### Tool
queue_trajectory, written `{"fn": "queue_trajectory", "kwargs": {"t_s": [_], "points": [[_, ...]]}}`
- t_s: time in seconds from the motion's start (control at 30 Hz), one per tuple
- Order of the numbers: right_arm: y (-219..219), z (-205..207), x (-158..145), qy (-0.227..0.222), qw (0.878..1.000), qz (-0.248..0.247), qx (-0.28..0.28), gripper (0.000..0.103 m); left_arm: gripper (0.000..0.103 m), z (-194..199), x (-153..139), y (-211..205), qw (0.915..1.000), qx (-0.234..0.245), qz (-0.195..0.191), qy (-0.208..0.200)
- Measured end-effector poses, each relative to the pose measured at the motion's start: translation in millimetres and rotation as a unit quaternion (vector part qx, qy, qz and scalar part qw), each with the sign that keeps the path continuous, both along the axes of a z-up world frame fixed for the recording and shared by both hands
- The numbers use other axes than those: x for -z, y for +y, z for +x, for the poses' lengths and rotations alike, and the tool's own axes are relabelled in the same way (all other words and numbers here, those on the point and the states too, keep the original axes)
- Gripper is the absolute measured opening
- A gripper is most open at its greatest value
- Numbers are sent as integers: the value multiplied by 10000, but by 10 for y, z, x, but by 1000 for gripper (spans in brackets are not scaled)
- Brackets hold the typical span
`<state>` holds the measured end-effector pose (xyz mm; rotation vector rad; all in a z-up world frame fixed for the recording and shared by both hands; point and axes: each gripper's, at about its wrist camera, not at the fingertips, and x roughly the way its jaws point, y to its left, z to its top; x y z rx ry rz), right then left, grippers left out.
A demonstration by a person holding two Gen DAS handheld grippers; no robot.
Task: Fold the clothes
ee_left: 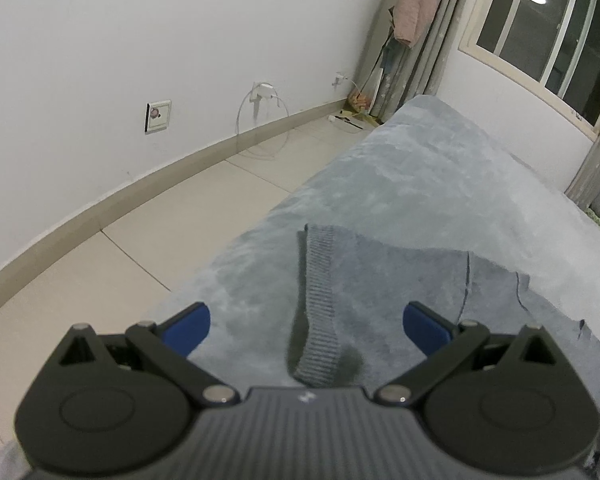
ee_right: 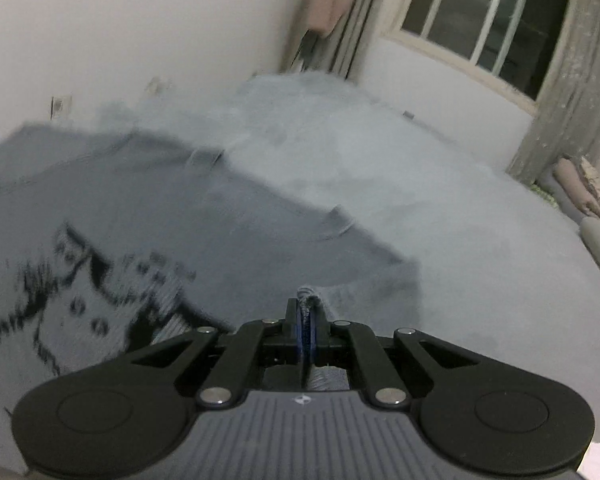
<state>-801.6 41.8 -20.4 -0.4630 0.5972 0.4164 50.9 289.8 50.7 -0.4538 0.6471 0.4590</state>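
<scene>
Covering the bed (ee_left: 440,168), a pale grey blanket (ee_right: 440,200) carried a grey sweater (ee_right: 180,208) spread flat, with its ribbed cuff (ee_left: 320,312) lying between the left gripper (ee_left: 306,326)'s wide-apart jaws, which held nothing. The right gripper (ee_right: 307,320) had its jaws pinched together on a fold of the sweater's edge.

The left claw (ee_left: 306,326) hangs spread wide above the grey sweater's (ee_left: 380,280) ribbed hem (ee_left: 316,320) on the bed (ee_left: 440,168).
</scene>
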Motion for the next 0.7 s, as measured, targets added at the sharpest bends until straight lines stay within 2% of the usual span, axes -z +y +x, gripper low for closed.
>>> {"fn": "queue_trajectory", "kwargs": {"t_s": [0.07, 0.2, 0.4, 0.43, 0.53, 0.7], "points": [[32, 10, 128, 144, 9999, -40, -10, 5, 103, -6, -9, 5, 10000, -2, -37, -26], [1, -17, 168, 233, 9996, 176, -1, 6, 103, -7, -18, -3, 9999, -7, -93, -51], [-24, -128, 121, 36, 9997, 171, 167, 6, 103, 10, -22, -22, 9999, 37, -131, -57], [-50, -124, 120, 92, 9994, 267, 178, 10, 103, 12, -23, -24, 9999, 38, -136, -59], [-233, -124, 5, 500, 9941, 958, -77, 22, 103, 20, -21, -22, 9999, 31, -151, -59], [-635, -99, -197, 542, 9905, 1208, 361, 25, 103, 22, -22, -44, 9999, 43, -154, -65]]}}
